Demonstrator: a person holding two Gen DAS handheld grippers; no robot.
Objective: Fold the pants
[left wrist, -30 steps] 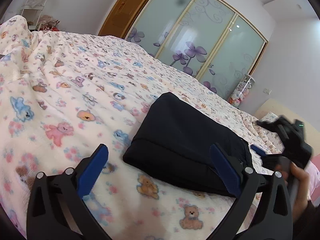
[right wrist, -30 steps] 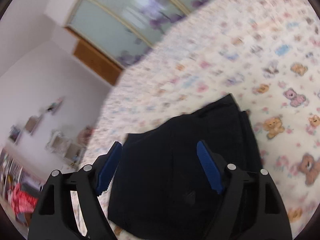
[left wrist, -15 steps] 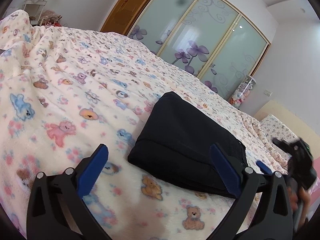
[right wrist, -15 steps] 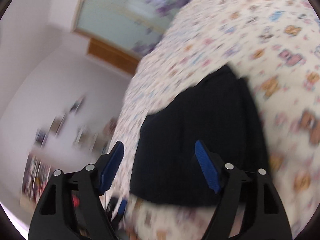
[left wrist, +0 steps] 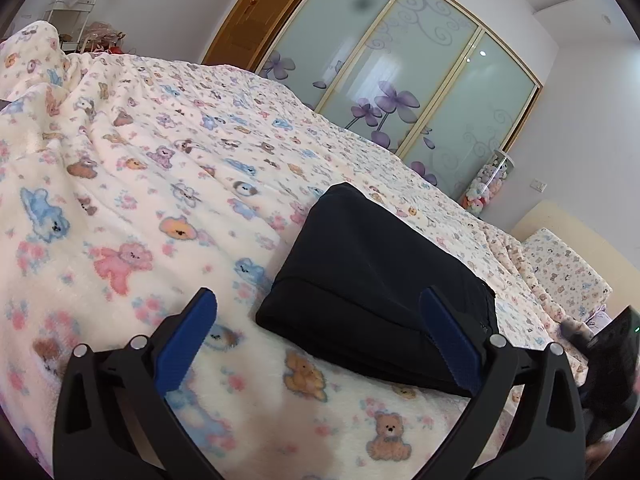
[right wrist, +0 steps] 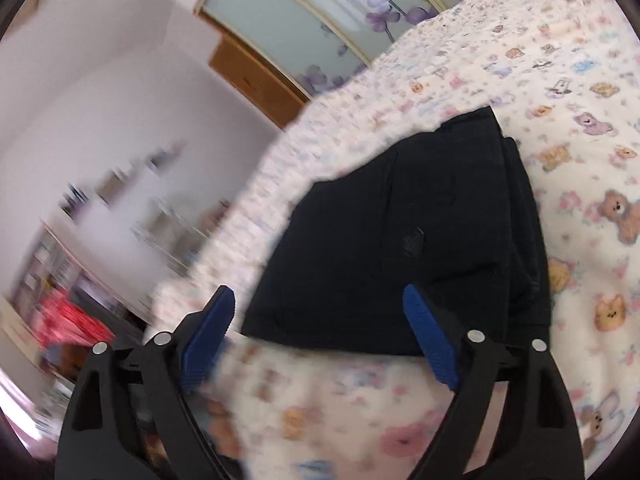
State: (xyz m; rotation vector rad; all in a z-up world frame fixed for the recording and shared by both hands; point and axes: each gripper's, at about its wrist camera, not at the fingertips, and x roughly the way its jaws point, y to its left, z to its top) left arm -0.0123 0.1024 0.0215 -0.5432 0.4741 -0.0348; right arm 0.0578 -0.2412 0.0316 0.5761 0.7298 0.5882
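The black pants lie folded into a compact rectangle on the bed's teddy-bear blanket. They also show in the right wrist view. My left gripper is open and empty, held just short of the bundle's near edge. My right gripper is open and empty, hovering in front of the bundle's near edge, and the view is motion-blurred. The right gripper's black body shows at the far right edge of the left wrist view.
A glass sliding wardrobe with purple flowers and a wooden door stand beyond the bed. A pillow lies at the right. Shelves with clutter stand left of the bed.
Both grippers have drawn back from the folded pants. The right gripper has swung away to the right edge of the left view. The pants have not moved.
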